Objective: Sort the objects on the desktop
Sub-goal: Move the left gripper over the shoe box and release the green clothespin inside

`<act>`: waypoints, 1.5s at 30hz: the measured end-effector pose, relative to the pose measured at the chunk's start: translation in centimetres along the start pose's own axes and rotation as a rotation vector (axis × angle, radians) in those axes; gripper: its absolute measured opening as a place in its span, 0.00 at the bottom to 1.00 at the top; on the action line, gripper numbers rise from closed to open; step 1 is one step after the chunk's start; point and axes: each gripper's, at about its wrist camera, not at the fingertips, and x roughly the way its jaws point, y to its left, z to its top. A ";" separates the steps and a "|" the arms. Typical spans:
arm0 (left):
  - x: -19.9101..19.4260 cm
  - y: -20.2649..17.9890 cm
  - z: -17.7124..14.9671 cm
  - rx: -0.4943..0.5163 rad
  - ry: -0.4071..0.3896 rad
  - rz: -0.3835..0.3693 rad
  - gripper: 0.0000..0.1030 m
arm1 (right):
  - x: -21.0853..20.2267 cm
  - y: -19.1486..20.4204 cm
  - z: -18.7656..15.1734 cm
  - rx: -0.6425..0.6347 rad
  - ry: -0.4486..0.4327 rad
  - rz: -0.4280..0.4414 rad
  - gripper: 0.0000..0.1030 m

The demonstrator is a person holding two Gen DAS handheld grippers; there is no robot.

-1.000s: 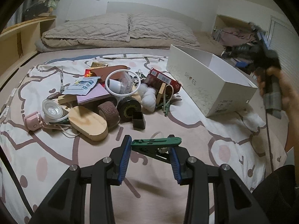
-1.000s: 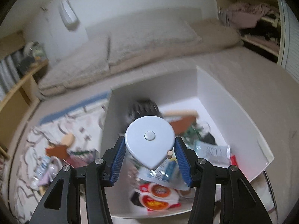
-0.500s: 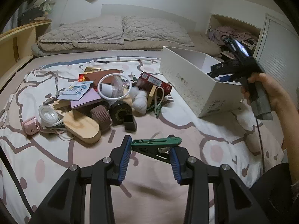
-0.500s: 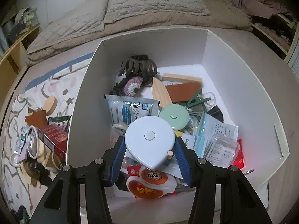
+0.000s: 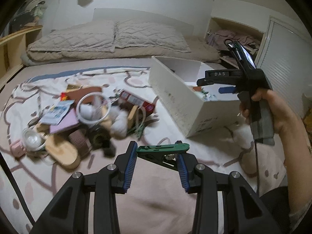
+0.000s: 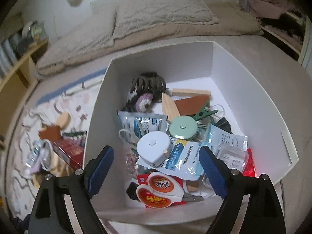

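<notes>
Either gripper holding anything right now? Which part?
Left gripper holds the green clip, pads across its two ends. Right gripper: jaws opening, nothing between them; the white tape measure lies in the box.

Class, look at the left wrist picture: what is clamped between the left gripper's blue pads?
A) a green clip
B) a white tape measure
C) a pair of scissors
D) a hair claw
A: the left gripper is shut on the green clip, which spans its blue pads.
</notes>
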 end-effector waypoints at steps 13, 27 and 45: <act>3.8 -6.4 6.4 0.085 -0.071 -0.076 0.38 | -5.8 -3.7 -0.7 0.170 -0.165 0.078 0.86; 10.3 -11.3 9.4 0.183 -0.045 -0.092 0.38 | -5.8 -7.0 -1.2 0.284 -0.217 0.118 0.86; 14.4 -11.6 8.9 0.152 0.026 -0.061 0.74 | -5.3 -8.2 -1.5 0.312 -0.202 0.129 0.86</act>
